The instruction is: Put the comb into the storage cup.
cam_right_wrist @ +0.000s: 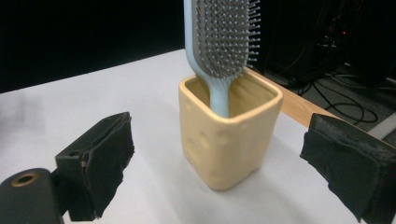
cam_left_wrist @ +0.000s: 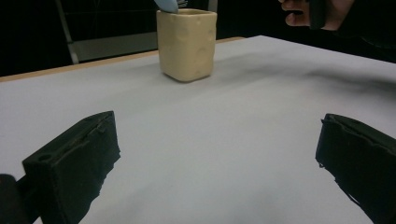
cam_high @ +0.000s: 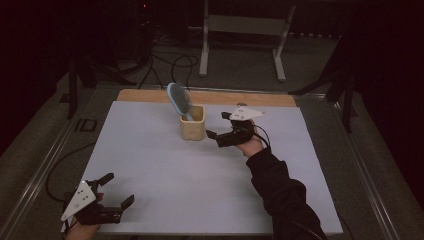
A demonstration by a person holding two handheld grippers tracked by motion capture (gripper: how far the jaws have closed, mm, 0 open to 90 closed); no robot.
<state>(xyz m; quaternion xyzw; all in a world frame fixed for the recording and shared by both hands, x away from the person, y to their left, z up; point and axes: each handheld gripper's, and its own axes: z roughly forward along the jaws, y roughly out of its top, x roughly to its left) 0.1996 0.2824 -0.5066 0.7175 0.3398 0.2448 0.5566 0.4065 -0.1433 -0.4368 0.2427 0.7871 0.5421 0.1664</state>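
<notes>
A cream square cup (cam_high: 192, 123) (cam_left_wrist: 187, 44) (cam_right_wrist: 229, 133) stands upright near the back middle of the white table top (cam_high: 165, 170). A light blue hairbrush (cam_high: 178, 100) (cam_right_wrist: 224, 46) stands in it handle down, leaning left in the high view, bristles toward the right gripper's camera. My right gripper (cam_high: 216, 125) (cam_right_wrist: 224, 172) is open just right of the cup, its jaws pointing at it and apart from it. My left gripper (cam_high: 119, 189) (cam_left_wrist: 219, 158) is open at the front left corner of the table, holding nothing.
A wooden strip (cam_high: 210, 97) runs along the table's back edge. Behind it stands a grey metal frame (cam_high: 242, 35), with cables (cam_high: 170, 65) on the floor. A metal rail (cam_high: 45, 165) lines the table's left side. A dark sleeve (cam_high: 282, 195) crosses the front right.
</notes>
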